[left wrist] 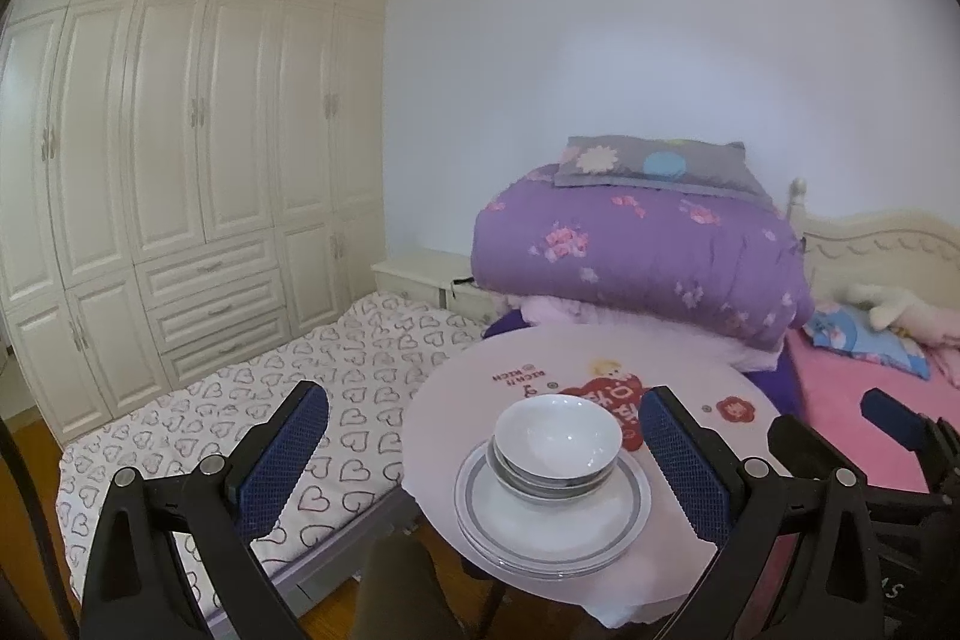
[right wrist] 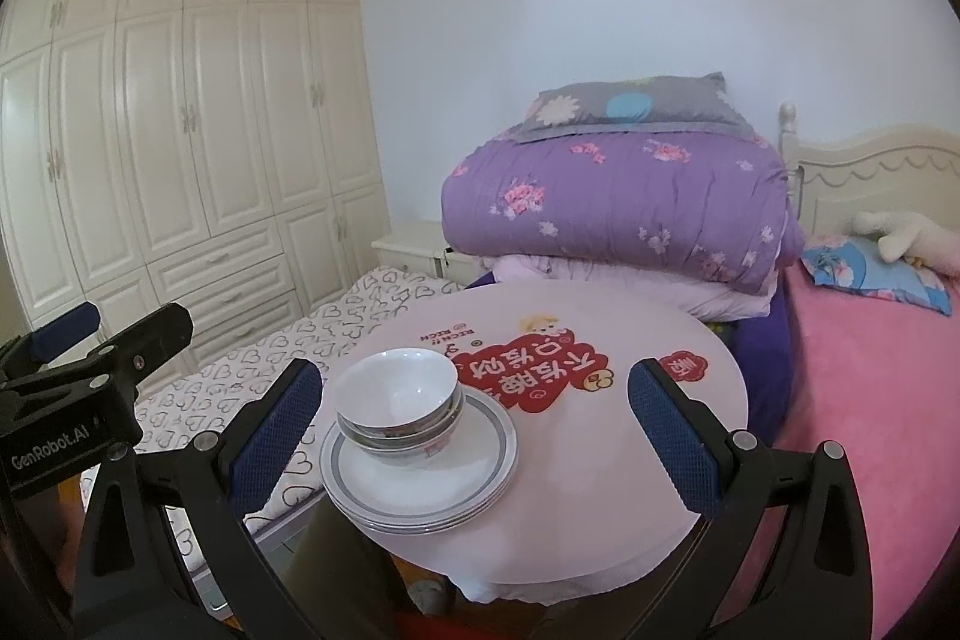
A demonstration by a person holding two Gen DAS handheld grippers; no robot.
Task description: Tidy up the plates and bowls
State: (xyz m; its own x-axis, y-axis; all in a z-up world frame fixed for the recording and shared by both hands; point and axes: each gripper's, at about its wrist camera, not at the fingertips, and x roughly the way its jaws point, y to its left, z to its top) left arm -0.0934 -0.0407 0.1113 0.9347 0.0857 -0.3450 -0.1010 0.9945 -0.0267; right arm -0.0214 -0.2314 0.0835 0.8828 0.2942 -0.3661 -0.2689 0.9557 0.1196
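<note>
We read "GenRobot.AI" on the left gripper [right wrist: 90, 334] body in the right wrist view. The round worktop [right wrist: 690, 340] carries upside-down red lettering. Stacked bowls [left wrist: 558, 436], mouths up, sit on stacked plates [left wrist: 552, 514] lying flat near its front edge. Both left gripper and right gripper [right wrist: 474, 400] hold their fingers spread, empty.

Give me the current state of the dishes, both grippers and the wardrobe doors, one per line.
White ceramic bowls: nested upright, stacked on the plates.
Grey-rimmed white plates: stacked flat at the near edge of the round pink table.
Left gripper: open, empty.
Right gripper: open, empty.
Cream wardrobe: doors and drawers shut.
</note>
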